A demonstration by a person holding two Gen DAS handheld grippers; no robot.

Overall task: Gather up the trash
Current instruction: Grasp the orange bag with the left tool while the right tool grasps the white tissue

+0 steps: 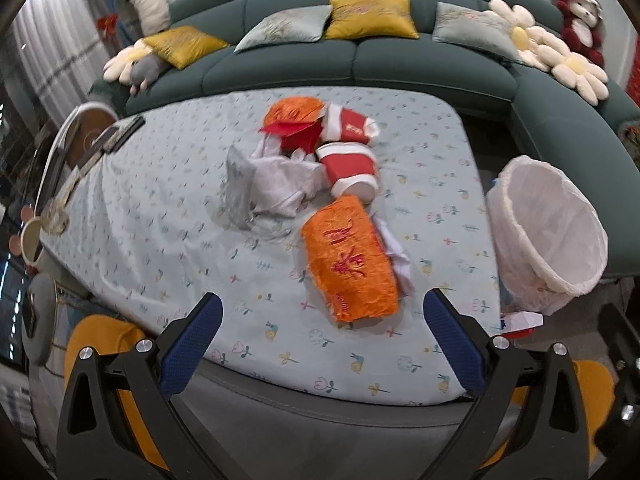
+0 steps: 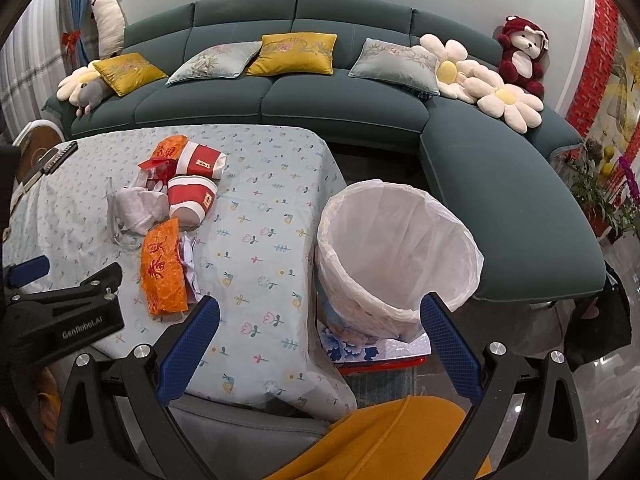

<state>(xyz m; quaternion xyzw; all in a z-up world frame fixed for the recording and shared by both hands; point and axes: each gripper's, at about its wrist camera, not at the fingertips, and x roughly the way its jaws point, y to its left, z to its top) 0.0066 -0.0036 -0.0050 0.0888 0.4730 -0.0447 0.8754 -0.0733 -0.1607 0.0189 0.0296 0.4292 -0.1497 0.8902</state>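
Trash lies in a heap on the flowered tablecloth (image 1: 160, 216) (image 2: 264, 208). Nearest is an orange wrapper (image 1: 352, 260) (image 2: 164, 268) with red characters. Behind it lie two red-and-white paper cups (image 1: 354, 168) (image 2: 192, 196) on their sides, crumpled white and grey plastic (image 1: 272, 184) (image 2: 138, 208), and a second orange wrapper (image 1: 296, 110) (image 2: 170, 148). A white-lined trash bin (image 1: 548, 224) (image 2: 396, 252) stands right of the table. My left gripper (image 1: 322, 312) is open just short of the near wrapper, holding nothing. My right gripper (image 2: 320, 316) is open and empty between the table's corner and the bin.
A dark green corner sofa (image 1: 360, 64) (image 2: 500, 184) with cushions and plush toys wraps the back and right. The bin stands on a patterned box (image 2: 376, 350). Dark flat items (image 1: 120, 136) lie at the table's far left. Yellow seats (image 2: 380, 440) sit below. Potted plants (image 2: 600, 196) stand far right.
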